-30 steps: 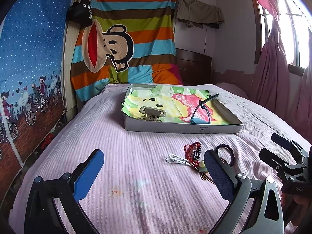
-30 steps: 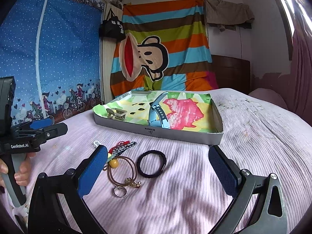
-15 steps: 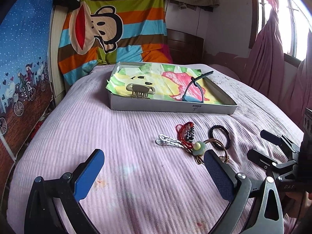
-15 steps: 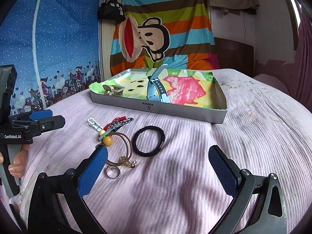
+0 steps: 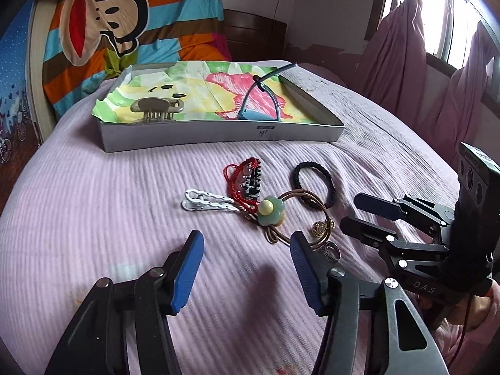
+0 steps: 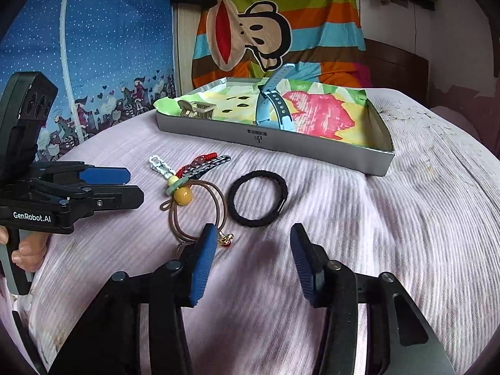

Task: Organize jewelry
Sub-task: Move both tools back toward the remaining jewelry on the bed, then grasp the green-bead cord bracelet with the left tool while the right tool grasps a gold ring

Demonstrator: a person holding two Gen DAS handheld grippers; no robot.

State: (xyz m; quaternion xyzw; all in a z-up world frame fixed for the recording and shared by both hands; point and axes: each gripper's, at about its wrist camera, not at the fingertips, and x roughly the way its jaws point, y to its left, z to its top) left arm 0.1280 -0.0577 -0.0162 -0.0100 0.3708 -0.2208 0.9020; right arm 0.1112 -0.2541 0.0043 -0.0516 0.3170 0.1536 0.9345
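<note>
Loose jewelry lies on the pink bedspread: a black hair tie (image 5: 314, 189) (image 6: 257, 197), a brown elastic with a flower bead (image 5: 271, 212) (image 6: 182, 196), a white clip (image 5: 207, 202) (image 6: 160, 165), a red cord with a striped clip (image 5: 247, 178) (image 6: 204, 164), a gold charm (image 5: 322, 227) (image 6: 225, 239) and a ring (image 5: 332, 253). A grey tray (image 5: 218, 136) (image 6: 275, 142) behind holds a claw clip (image 5: 154, 109) and a blue watch strap (image 6: 275, 106). My left gripper (image 5: 245, 265) is open, just short of the pile. My right gripper (image 6: 251, 262) is open, just short of the black hair tie.
The striped monkey blanket (image 5: 125, 25) hangs behind the tray. A blue patterned wardrobe cover (image 6: 78, 62) stands at the left. Pink curtains (image 5: 422, 62) hang at the right by the window. The bed drops away at its edges.
Both grippers have moved forward and down toward the jewelry pile, and both jaws have narrowed while staying open. The items lie as before.
</note>
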